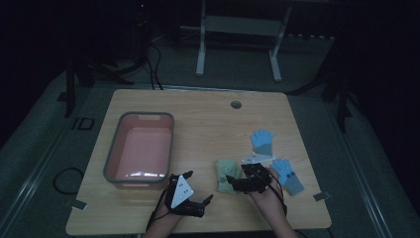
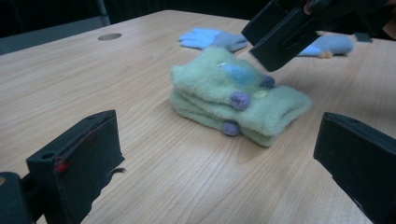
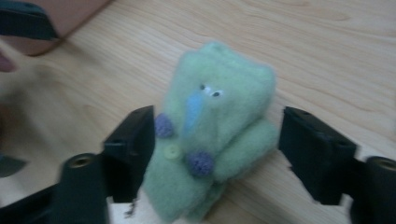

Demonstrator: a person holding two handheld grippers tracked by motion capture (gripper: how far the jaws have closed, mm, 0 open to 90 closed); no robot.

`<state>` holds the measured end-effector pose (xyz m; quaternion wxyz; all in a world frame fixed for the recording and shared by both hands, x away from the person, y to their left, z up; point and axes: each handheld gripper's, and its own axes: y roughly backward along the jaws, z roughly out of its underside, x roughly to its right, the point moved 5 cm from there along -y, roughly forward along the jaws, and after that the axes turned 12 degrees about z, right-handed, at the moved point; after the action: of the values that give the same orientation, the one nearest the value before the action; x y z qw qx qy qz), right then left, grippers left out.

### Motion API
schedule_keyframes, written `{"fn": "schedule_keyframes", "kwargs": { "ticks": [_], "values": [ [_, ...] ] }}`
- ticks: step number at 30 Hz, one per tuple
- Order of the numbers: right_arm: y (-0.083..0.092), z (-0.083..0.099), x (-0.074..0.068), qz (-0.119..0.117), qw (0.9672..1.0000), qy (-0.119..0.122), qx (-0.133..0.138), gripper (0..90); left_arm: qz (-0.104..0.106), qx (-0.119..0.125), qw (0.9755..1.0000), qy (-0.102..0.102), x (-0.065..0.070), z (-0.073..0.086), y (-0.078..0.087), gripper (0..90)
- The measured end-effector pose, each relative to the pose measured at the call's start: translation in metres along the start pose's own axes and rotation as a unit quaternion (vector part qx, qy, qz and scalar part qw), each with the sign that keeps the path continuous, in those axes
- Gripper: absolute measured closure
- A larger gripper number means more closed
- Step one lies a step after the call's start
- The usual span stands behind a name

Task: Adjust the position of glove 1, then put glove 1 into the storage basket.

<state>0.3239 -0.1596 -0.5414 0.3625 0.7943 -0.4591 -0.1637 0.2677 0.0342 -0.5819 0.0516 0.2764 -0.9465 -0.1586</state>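
— Lay where, the green gloves (image 1: 226,174)?

— Stacked on the worktop (image 1: 208,124), right of the pink bin (image 1: 140,148), directly ahead of the right gripper (image 1: 233,182) and between its jaws in the right gripper view (image 3: 212,135). Jaws stood spread, pads clear of the fleece on both sides, so nothing held.

— Long axis?

— Ran roughly along that gripper's reach, cuff end nearest, fingertips pointing away. Meant a short push forward and a squeeze across the narrow width, judging by the lie.

— And the left gripper (image 1: 198,204)?

— Sat lower left, near the front edge, jaws wide apart and empty. Faced the gloves (image 2: 236,100) side-on from farther off, with bare wood between. Clearly the farther of the two.

— Anything else close?

— Two blue gloves: one (image 1: 262,141) beyond the right gripper, another (image 1: 288,175) to its right. Both apart from the green stack, out of the path.
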Motion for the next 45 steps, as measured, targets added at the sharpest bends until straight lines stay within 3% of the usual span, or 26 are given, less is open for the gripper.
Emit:
{"fn": "schedule_keyframes", "kwargs": {
  "ticks": [4,7,8,11,13,17,19,23,24,28,35,40,45],
  "values": [
    [-0.001,0.005,0.007,-0.024,0.9997,-0.001,0.002,18.9,0.034,-0.013,0.9992,0.019,0.007,0.0,-0.004,0.9],
    [0.0,0.007,0.01,-0.067,0.9975,-0.004,0.02,19.7,0.045,-0.026,0.9986,0.01,0.014,-0.001,-0.007,0.9],
    [0.0,0.007,0.012,-0.074,0.9968,0.008,0.03,19.3,0.05,-0.027,0.9983,0.013,0.015,-0.001,-0.008,0.9],
    [0.0,0.006,0.017,-0.066,0.9953,0.043,0.057,15.0,0.072,-0.032,0.996,0.042,0.014,-0.002,-0.011,0.9],
    [0.002,0.005,0.022,-0.063,0.9943,0.053,0.067,14.8,0.081,-0.035,0.995,0.048,0.013,-0.003,-0.011,0.9],
    [0.002,0.003,0.031,-0.079,0.9949,0.041,0.047,14.6,0.106,-0.049,0.9921,0.047,0.013,-0.003,-0.012,1.0],
    [0.002,0.002,0.034,-0.075,0.995,0.045,0.049,12.9,0.107,-0.061,0.9916,0.039,0.013,-0.003,-0.013,1.0],
    [0.0,-0.001,0.035,-0.096,0.9935,0.039,0.047,10.7,0.116,-0.086,0.9892,0.025,0.013,-0.004,-0.018,0.9],
    [-0.001,-0.002,0.035,-0.091,0.9939,0.04,0.048,10.8,0.115,-0.092,0.9889,0.022,0.012,-0.004,-0.02,0.9],
    [0.0,-0.008,0.036,-0.092,0.9918,0.058,0.067,15.9,0.123,-0.098,0.9875,0.011,0.012,-0.009,-0.026,1.0],
    [-0.004,-0.024,0.041,-0.083,0.9899,0.088,0.074,27.2,0.129,-0.105,0.9856,-0.027,0.021,-0.018,-0.036,1.0],
    [-0.008,-0.036,0.042,-0.096,0.9885,0.091,0.074,31.8,0.134,-0.11,0.9835,-0.052,0.024,-0.024,-0.043,1.0],
    [-0.02,-0.039,0.042,-0.114,0.9881,0.085,0.06,32.7,0.137,-0.119,0.9791,-0.091,0.023,-0.027,-0.052,12.3]
  ]
}}
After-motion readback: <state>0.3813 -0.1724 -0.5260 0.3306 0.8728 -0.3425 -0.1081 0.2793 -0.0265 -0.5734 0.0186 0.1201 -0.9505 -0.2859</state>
